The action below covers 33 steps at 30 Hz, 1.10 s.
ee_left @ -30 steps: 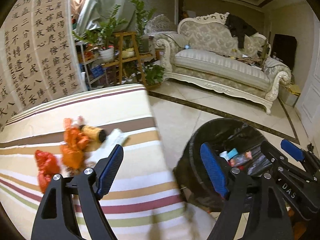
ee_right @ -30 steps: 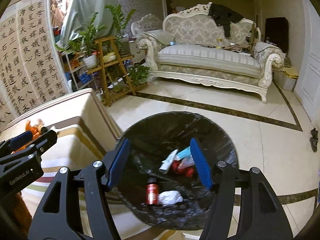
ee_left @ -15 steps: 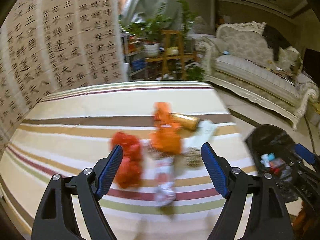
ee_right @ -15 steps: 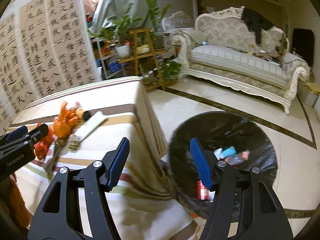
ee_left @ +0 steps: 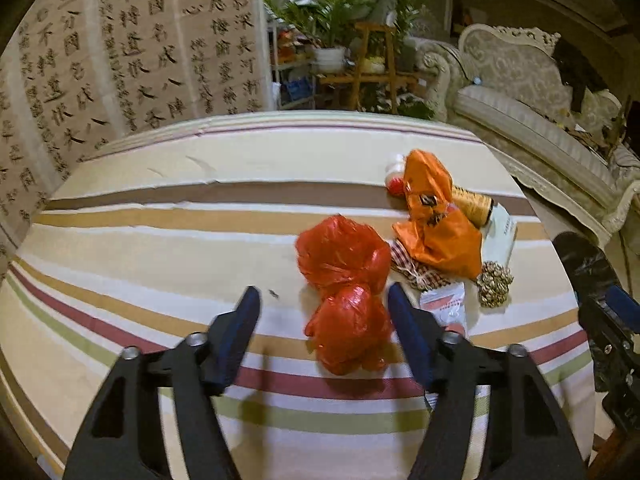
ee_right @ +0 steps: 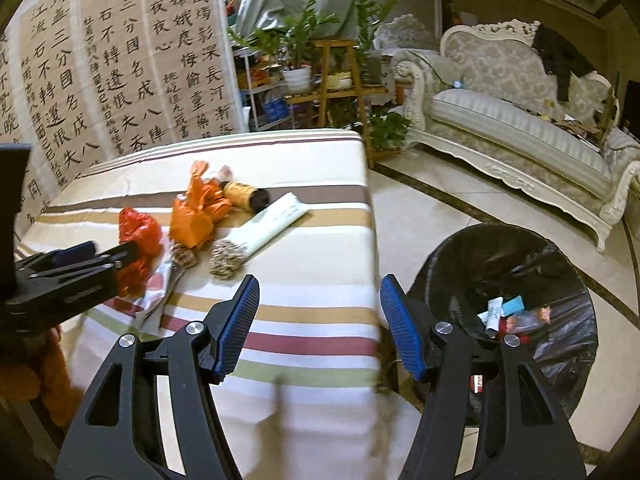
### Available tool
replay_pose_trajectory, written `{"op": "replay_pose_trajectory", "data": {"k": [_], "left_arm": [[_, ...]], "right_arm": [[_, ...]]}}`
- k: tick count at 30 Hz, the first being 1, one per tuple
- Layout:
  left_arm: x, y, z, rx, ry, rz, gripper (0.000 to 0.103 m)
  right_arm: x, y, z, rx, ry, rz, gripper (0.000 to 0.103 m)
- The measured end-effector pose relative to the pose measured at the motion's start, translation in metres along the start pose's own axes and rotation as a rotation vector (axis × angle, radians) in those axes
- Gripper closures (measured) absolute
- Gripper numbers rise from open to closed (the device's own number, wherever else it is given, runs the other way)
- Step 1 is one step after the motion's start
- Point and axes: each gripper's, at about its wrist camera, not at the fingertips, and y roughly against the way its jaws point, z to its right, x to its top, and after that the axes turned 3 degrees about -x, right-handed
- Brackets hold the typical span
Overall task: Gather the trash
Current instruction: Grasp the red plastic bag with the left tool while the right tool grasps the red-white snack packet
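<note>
The red bag [ee_left: 345, 276] lies on the striped table [ee_left: 160, 240], beside the orange bag [ee_left: 436, 224]; the left gripper [ee_left: 322, 312] is closing, its lower lump between the jaws, pads not yet pressing. Probably light, soft, crinkly, slippery film; pinch that bunched lump. The right gripper [ee_right: 318, 320] stands part open, empty, near the bin [ee_right: 560, 264].

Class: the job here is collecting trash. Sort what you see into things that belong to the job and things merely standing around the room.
Belongs to the job:
- crumpled red plastic bag
- crumpled orange plastic bag
- round bin lined with black plastic
- left gripper, closing beside the red bag
- right gripper

Just standing about:
- cream carved sofa
- potted green plants
- calligraphy sheets
</note>
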Motion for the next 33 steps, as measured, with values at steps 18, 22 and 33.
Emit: {"op": "replay_pose_trajectory", "data": {"k": [18,22,33], "left_arm": [[-0.025,0.032,-0.038,-0.009,0.019,0.032,0.070],[-0.029,0.040,-0.056,0.014,0.038,0.039,0.070],[-0.035,0.043,-0.082,0.033,0.092,0.043,0.070]], "right_arm": [[0.001,0.000,-0.065,0.102,0.085,-0.027,0.042],[0.001,-0.007,-0.085,0.124,0.119,-0.045,0.042],[-0.003,-0.031,-0.116,0.151,0.175,-0.162,0.085]]}}
